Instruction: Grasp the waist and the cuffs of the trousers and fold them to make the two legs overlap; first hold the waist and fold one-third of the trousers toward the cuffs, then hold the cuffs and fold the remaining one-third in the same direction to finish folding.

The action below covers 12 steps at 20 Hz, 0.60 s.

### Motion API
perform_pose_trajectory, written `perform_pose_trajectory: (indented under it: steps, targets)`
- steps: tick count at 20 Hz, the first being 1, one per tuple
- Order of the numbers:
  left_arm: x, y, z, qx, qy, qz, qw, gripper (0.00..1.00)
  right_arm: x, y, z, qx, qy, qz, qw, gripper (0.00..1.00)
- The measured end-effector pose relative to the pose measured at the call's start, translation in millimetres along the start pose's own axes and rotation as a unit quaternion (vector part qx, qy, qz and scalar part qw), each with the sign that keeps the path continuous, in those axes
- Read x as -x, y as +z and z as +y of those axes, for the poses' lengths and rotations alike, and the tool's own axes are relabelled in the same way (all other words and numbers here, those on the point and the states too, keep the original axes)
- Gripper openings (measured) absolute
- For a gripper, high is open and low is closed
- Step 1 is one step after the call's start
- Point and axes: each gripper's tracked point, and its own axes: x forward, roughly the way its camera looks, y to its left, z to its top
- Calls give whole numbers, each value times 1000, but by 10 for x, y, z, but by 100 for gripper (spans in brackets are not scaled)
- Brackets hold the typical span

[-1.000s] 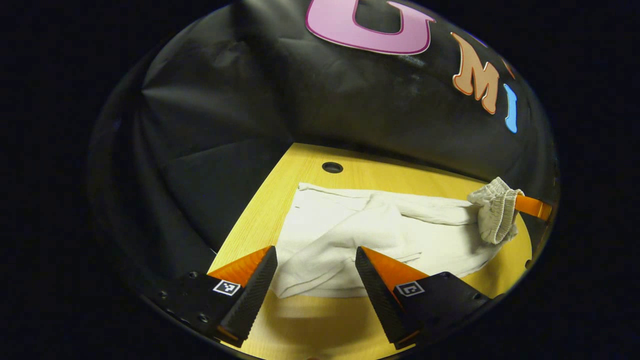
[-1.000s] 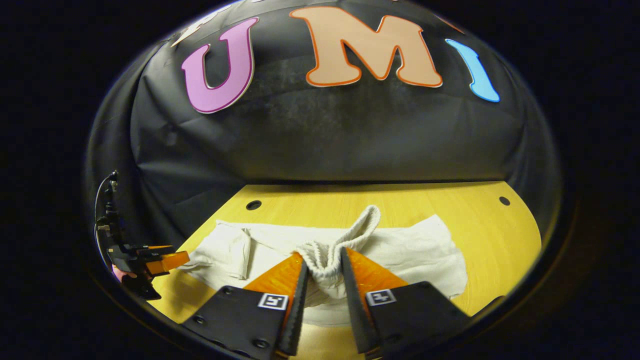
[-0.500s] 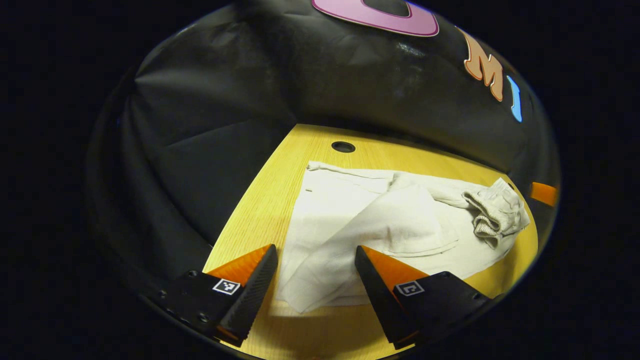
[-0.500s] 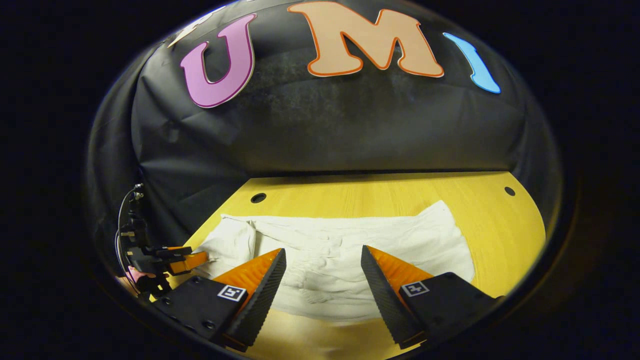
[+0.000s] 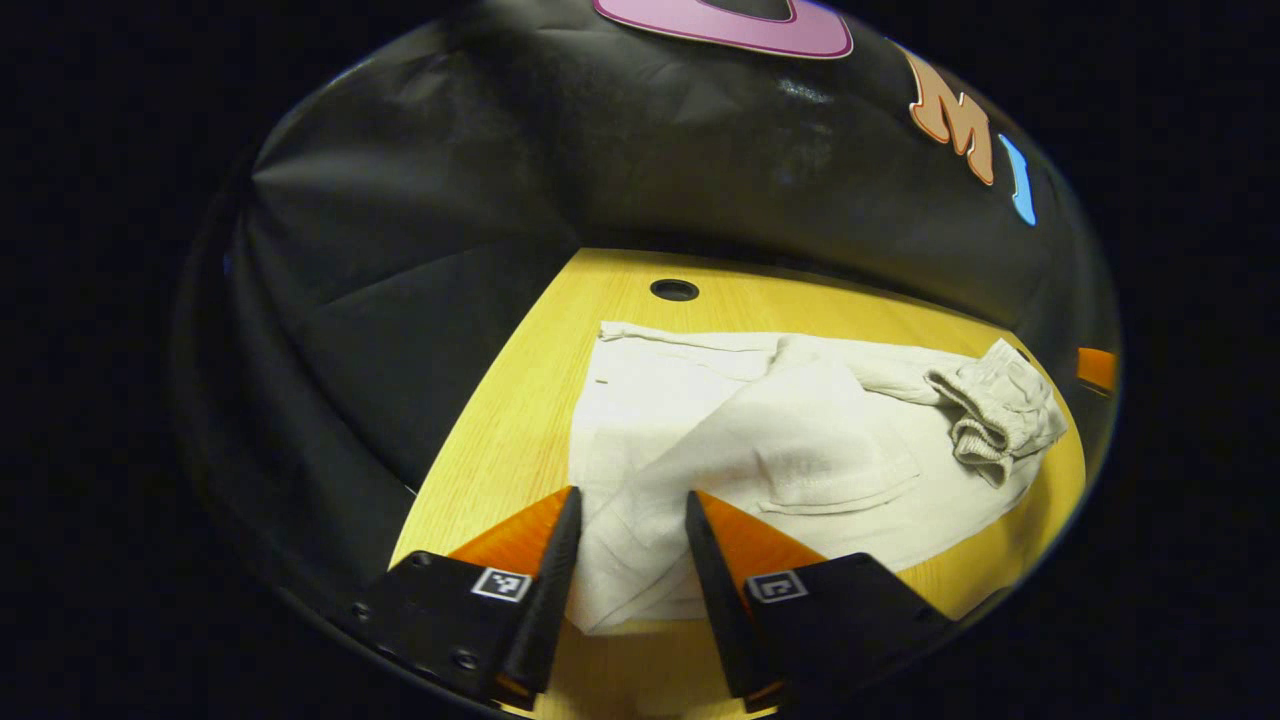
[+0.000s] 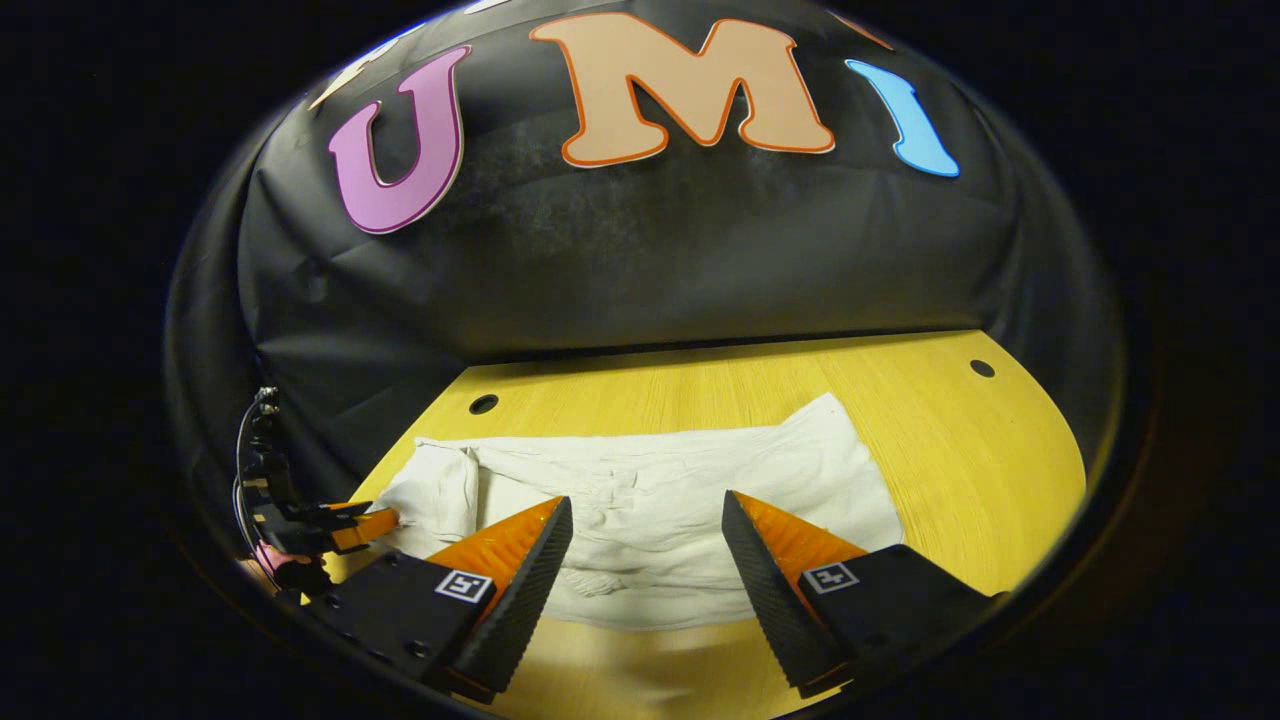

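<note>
In the left gripper view, the left gripper (image 5: 625, 560) is sitting at 6 o'clock with its two fingers drawn near to each other around the near corner of the trousers (image 5: 790, 450), at the cuff end; the cloth is lying between the fingers, but I cannot tell if both are pressing on it. The trousers are lying flat on the wooden table (image 5: 520, 430), reaching from the gripper toward 2 o'clock, where the ribbed waist (image 5: 990, 410) is resting in a bunch on top of the cloth. A round hole (image 5: 674, 290) in the table is showing at 12 o'clock, just beyond the far edge of the trousers. In the right gripper view, the right gripper (image 6: 645, 560) is hovering at 6 o'clock with its fingers spread wide apart and holding nothing, above the near edge of the trousers (image 6: 650, 500). The left gripper (image 6: 350, 525) is appearing at 9 o'clock, with its tip at the left end of the cloth.
</note>
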Motion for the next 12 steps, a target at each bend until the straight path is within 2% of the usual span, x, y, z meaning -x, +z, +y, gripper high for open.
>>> perform_pose_trajectory:
  steps: [1,2,3,4,7,12]
  targets:
    - [-7,-7,-54,-1,-10,3,1000,48,19,0,-25,2,-3,0,1000,97]
    - [-13,4,-106,2,-18,2,1000,38,44,-5,-43,5,-5,0,1000,97]
    - [-9,15,-111,3,-14,3,1000,17,71,-4,-71,6,-8,1,1000,97]
    - [-21,2,-112,2,-11,4,1000,10,99,-8,-90,7,-11,1,1000,96]
    - [-12,23,-134,14,6,6,1000,4,213,23,-184,8,-21,-7,1000,96]
    - [176,306,-400,45,-7,-22,999,1,441,73,-441,6,-38,-14,999,96]
